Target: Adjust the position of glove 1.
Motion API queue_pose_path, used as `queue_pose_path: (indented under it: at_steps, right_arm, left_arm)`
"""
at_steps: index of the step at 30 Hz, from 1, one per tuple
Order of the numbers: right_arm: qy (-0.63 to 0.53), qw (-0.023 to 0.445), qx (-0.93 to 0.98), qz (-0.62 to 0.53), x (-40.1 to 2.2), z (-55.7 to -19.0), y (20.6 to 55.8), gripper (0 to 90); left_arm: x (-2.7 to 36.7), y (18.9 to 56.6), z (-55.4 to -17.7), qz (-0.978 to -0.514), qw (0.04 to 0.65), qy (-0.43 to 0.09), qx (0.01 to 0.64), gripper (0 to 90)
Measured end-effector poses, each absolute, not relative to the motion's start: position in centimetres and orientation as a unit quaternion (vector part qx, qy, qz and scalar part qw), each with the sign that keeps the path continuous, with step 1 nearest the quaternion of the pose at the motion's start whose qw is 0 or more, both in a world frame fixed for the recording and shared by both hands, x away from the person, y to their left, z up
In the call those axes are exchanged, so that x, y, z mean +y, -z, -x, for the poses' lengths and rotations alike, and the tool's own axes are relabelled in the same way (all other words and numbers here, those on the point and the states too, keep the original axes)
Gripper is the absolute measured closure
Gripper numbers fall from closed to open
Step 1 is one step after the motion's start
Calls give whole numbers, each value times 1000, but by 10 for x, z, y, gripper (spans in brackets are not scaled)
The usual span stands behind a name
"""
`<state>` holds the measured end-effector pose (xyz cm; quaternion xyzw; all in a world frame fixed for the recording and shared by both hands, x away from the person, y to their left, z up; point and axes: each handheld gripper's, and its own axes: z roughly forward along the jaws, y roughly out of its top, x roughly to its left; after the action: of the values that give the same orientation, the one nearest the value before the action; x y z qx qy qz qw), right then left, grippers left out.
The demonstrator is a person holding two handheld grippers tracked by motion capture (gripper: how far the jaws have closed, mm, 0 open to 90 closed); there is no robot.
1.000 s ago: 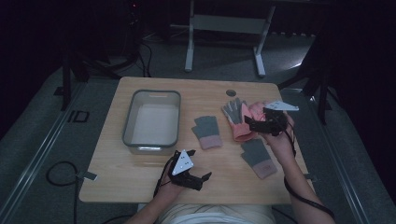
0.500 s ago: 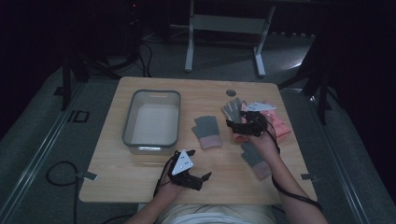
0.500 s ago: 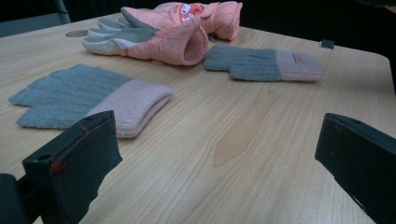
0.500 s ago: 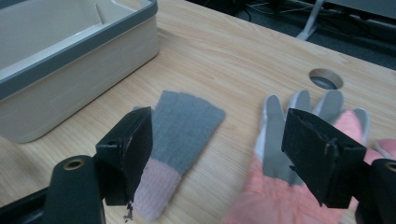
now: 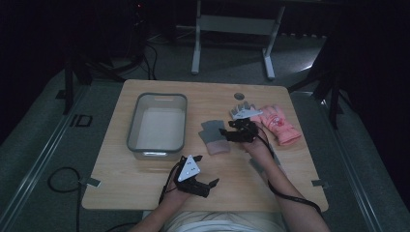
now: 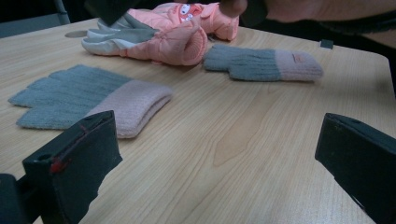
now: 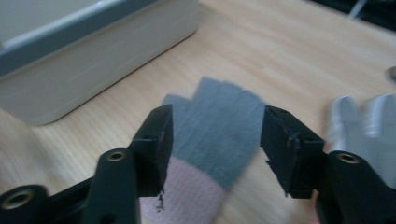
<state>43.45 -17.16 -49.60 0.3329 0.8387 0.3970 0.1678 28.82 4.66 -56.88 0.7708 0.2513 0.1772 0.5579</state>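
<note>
A grey knit glove with a pink cuff lies flat at the table's middle, right of the bin. My right gripper hovers just over it. In the right gripper view the jaws stand on either side of this glove; they have just been closing, and the pads do not press on it. A second knit glove lies partly under the right forearm. Pink ski gloves and a grey-white glove lie at the back right. My left gripper rests near the front edge, wide open and empty.
A grey-rimmed plastic bin stands empty at the left of the wooden table. A small round hole marks the tabletop near the far edge. The floor around the table is dark, with cables and a metal stand behind.
The right gripper has come left and down, from over the pink ski gloves to over the knit glove, and its jaws have narrowed. The left gripper has not moved.
</note>
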Motion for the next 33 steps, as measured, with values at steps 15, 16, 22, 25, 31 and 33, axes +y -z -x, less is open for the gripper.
queue_pose_path:
  at_steps: [15, 16, 22, 25, 31, 33]
  right_arm:
    - [-356, 139, 848, -366, -154, -458, 538, 549]
    - [-354, 139, 851, -363, -150, -459, 542, 565]
    - [-342, 132, 856, -365, -144, -463, 552, 629]
    - [-340, 137, 854, -369, -144, -464, 553, 700]
    - [-333, 142, 846, -392, -140, -463, 550, 841]
    - [-334, 147, 840, -402, -139, -458, 547, 856]
  left_arm:
    - [46, 569, -288, -771, 558, -177, 251, 0]
    - [46, 569, -288, -771, 558, -177, 251, 0]
    - [46, 569, -289, -770, 558, -176, 254, 0]
    - [46, 569, -288, -770, 558, -177, 253, 0]
    - [46, 569, -288, -771, 556, -179, 255, 0]
    - [46, 569, -289, -771, 556, -178, 255, 0]
